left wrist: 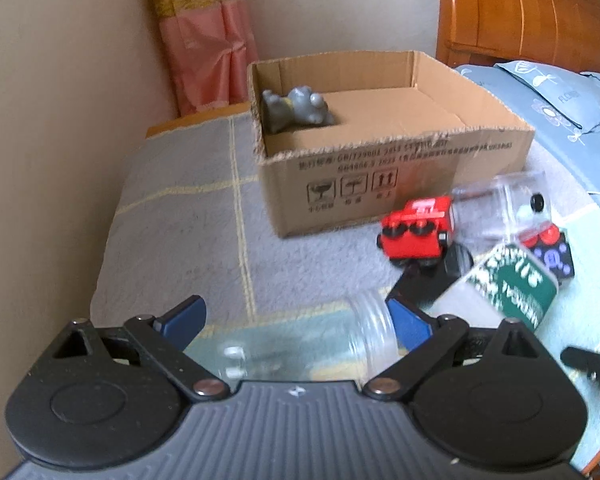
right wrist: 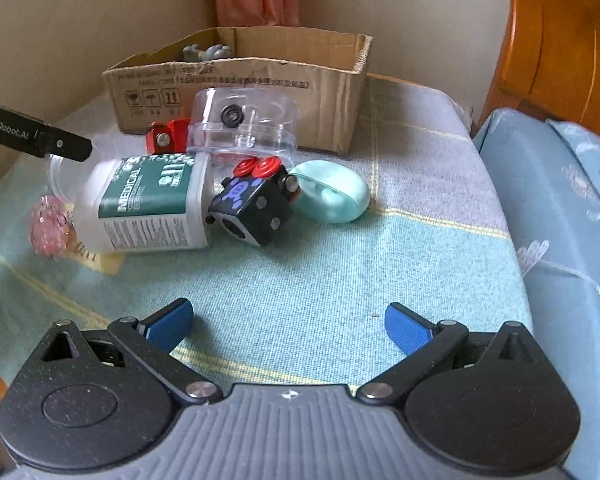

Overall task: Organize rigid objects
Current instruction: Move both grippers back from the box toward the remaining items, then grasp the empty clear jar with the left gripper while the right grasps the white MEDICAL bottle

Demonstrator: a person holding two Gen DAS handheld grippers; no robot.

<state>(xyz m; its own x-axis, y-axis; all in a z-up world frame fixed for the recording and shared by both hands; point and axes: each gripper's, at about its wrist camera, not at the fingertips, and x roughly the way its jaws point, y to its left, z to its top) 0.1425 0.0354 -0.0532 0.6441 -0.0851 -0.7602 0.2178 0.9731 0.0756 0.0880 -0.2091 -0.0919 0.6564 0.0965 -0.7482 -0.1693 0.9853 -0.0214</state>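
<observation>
Plain beige walls (left wrist: 60, 80) meet in a corner at top centre, where a pink curtain (left wrist: 204, 40) hangs. An orange wooden headboard (right wrist: 560, 40) fills the upper right, daylight falling softly.

A red toy truck (left wrist: 416, 229) lies past the blue fingers (left wrist: 182, 316). The brown box (left wrist: 396, 168) holds a grey toy (left wrist: 296, 110). Beyond the right fingers (right wrist: 406, 328) sits a black cube (right wrist: 256, 206) with 2 red buttons.

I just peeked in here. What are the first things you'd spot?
A bright red toy train lies on the grey blanket just in front of an open brown cardboard box, which holds a grey animal figure in its back corner. Nearby, a black cube with red buttons sits between a white green-labelled bottle and a mint-green oval case.
</observation>
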